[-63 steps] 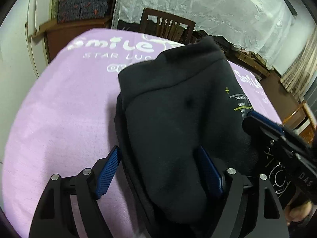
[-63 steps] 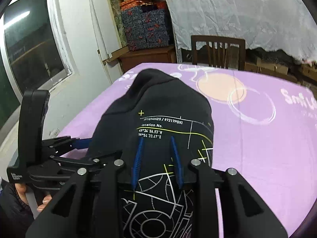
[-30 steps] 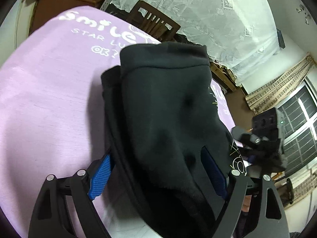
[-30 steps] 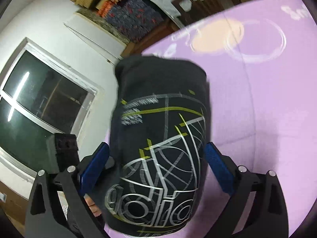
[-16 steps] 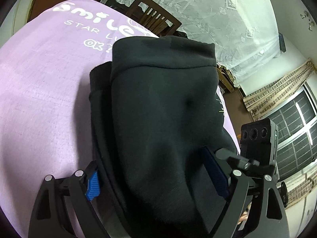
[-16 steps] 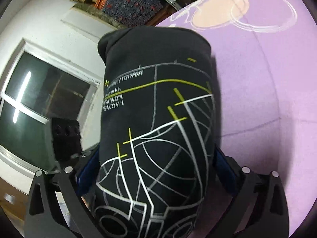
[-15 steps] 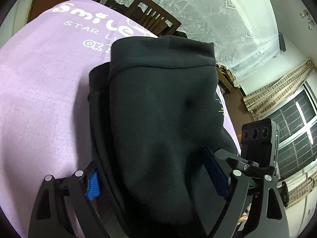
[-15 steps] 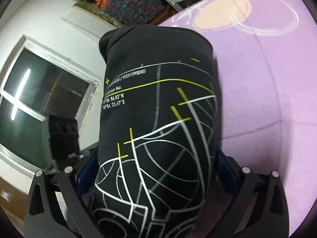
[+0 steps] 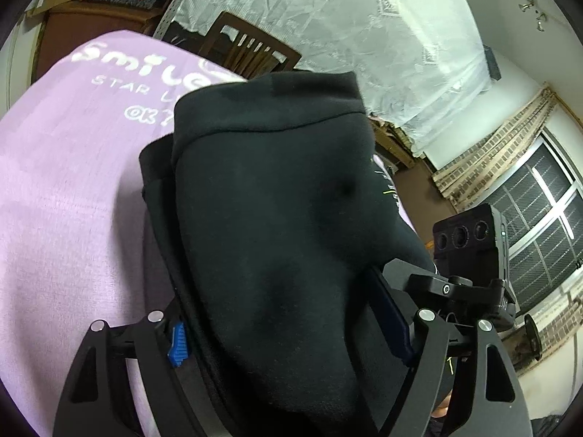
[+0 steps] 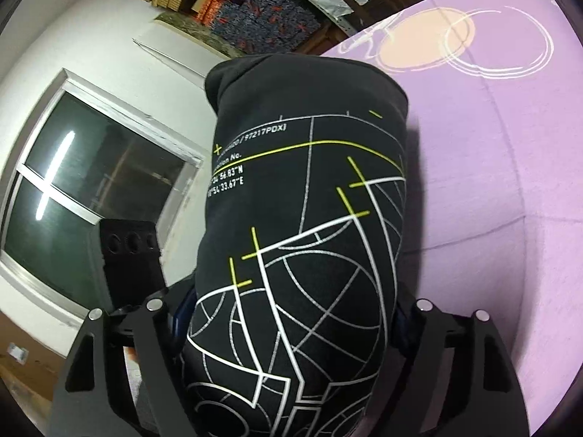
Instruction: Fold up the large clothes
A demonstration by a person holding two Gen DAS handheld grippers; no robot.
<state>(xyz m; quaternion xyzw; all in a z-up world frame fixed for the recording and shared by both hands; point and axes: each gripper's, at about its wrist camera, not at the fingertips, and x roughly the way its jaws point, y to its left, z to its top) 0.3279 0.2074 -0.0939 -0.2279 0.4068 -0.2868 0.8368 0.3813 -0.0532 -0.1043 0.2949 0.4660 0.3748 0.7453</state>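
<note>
A folded black sweatshirt (image 9: 277, 218) with a white and yellow line print (image 10: 309, 240) fills both views, tilted over the purple table cover (image 9: 65, 167). My left gripper (image 9: 288, 331) has its jaws wide apart, and the thick bundle sits between the blue pads (image 9: 177, 338). My right gripper (image 10: 291, 324) has its jaws wide apart around the printed side of the same bundle. The other gripper's camera block (image 9: 470, 233) shows at the right of the left wrist view and, in the right wrist view, at the left (image 10: 131, 255).
The purple cover (image 10: 492, 167) carries white lettering and an orange circle (image 10: 422, 43). A wooden chair (image 9: 247, 47) stands at the far edge before a white lace curtain (image 9: 328, 14). Stacked boxes (image 10: 255, 3), a window (image 10: 83, 189) and white walls surround.
The right gripper opened from a narrow pinch to a wide span around the bundle. Both grippers tilted and the folded sweatshirt now fills more of each view.
</note>
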